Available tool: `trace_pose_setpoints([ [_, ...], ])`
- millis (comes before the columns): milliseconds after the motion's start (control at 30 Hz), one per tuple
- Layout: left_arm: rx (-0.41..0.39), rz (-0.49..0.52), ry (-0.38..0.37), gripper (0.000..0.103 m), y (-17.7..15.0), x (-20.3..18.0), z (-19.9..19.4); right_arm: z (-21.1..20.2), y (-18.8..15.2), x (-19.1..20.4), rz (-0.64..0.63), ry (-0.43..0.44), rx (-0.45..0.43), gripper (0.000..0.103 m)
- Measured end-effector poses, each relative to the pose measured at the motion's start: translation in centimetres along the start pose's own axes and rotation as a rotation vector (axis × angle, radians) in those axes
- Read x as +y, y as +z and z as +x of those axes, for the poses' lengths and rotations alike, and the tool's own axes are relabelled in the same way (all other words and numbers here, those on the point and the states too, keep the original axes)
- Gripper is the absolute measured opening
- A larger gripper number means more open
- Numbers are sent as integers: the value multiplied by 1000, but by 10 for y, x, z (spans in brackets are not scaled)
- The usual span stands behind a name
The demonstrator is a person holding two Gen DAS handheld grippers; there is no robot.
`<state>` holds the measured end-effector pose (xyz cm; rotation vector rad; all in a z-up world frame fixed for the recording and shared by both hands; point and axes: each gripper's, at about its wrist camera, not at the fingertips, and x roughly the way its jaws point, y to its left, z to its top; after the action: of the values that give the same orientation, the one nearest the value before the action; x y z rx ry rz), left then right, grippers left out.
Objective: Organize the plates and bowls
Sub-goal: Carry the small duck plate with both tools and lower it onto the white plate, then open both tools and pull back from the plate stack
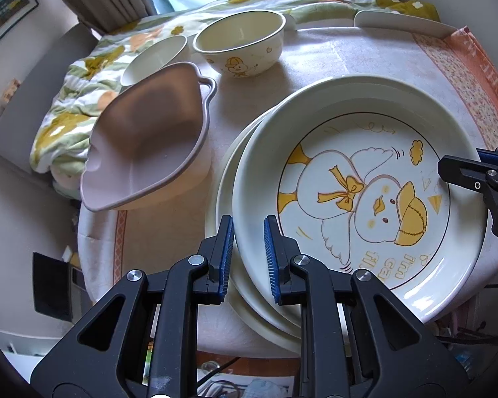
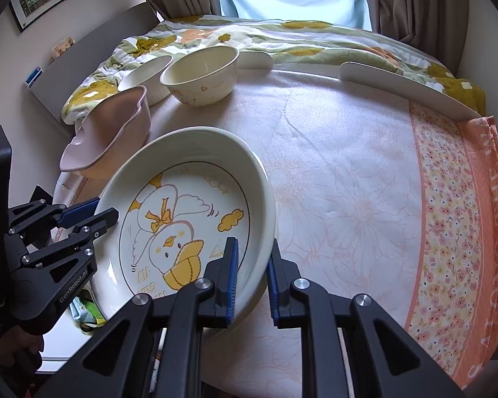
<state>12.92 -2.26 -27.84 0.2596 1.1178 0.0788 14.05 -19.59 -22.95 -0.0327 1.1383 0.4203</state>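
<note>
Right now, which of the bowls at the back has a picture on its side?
The wider cream bowl, with a small yellow duck and a heart drawn on its outside. The small white bowl beside it is plain, and the pink heart-shaped bowl shows no drawing.

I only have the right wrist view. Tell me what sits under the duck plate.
Observer: At least one plain white plate lies under the duck plate, peeking out on the side toward the pink bowl.
Operator: Now describe the pink bowl's far end.
Observer: It has a loop handle there, pointing toward the duck bowl.
</note>
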Motion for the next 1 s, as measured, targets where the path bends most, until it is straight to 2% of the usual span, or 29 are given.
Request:
trace_pose_setpoints([
  [200,-10,38,54,17,-1,-6,0,2,1,6,-37,-39,1,15],
  [300,-35,96,142,16,-1,-14,-4,2,1,8,-47,-51,0,15],
  [333,-36,94,144,16,-1,-13,-4,3,1,8,-49,-58,0,15],
  [633,-15,47,91,16,0,0,-4,4,2,9,-52,-55,0,15],
  [800,-48,-75,-15,16,8,28,-29,-13,11,9,-35,-22,-39,15],
  [833,-60,-105,-33,20,10,37,-36,-18,15,9,-34,-6,-48,15],
  [900,-86,-184,-63,55,14,58,-53,-31,27,10,-38,32,-74,16],
  [933,-108,-230,-63,95,15,70,-62,-36,33,12,-41,45,-88,19],
  [967,-145,-269,-60,103,16,82,-72,-42,39,13,-45,59,-107,36],
  [1000,-203,-311,-58,103,15,96,-85,-50,47,15,-52,85,-137,69],
])
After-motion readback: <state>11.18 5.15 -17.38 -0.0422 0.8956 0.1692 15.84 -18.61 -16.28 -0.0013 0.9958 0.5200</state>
